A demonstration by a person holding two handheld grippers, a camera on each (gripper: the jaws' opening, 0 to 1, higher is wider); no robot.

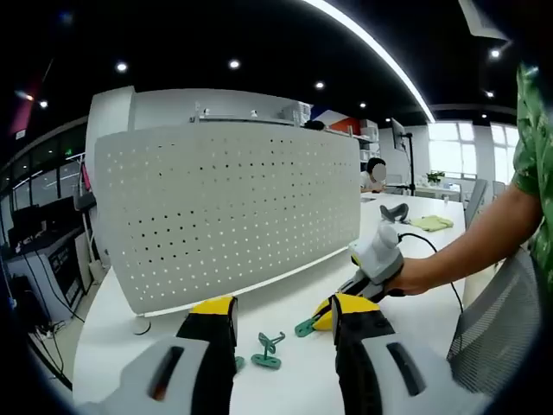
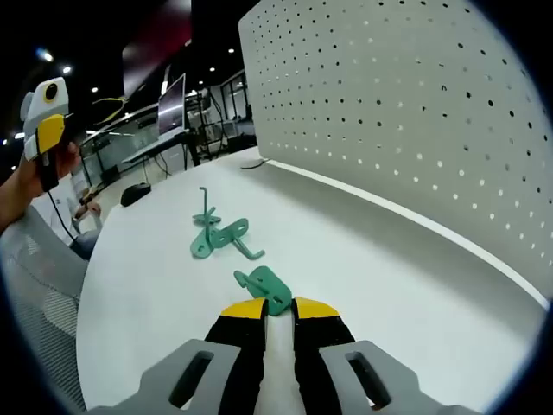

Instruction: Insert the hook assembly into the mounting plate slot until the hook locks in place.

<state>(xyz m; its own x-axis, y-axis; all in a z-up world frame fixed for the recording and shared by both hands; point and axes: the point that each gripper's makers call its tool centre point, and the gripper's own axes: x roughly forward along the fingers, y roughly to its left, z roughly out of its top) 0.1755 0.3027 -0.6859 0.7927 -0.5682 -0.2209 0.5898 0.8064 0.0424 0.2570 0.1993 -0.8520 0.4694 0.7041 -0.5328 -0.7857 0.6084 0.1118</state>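
Note:
A white perforated mounting plate (image 1: 225,207) stands upright on the white table (image 1: 285,294); in the right gripper view the mounting plate (image 2: 406,112) rises on the right. My right gripper (image 2: 281,309) is shut on a green hook (image 2: 266,287) resting low over the table. In the left gripper view the right gripper (image 1: 321,318) comes in from the right with that hook (image 1: 304,327) at its tip. Loose green hooks (image 2: 218,235) lie ahead of it, also the loose hooks (image 1: 268,350). My left gripper (image 1: 283,316) is open and holds nothing, hovering above the hooks. The left gripper (image 2: 45,121) appears high at left.
A mesh chair (image 1: 497,320) stands at the table's near edge. Farther back lie a yellow cloth (image 1: 432,223) and a grey tool (image 1: 393,210), with a seated person (image 1: 376,173) behind. A black mouse (image 2: 134,192) sits at the far table end.

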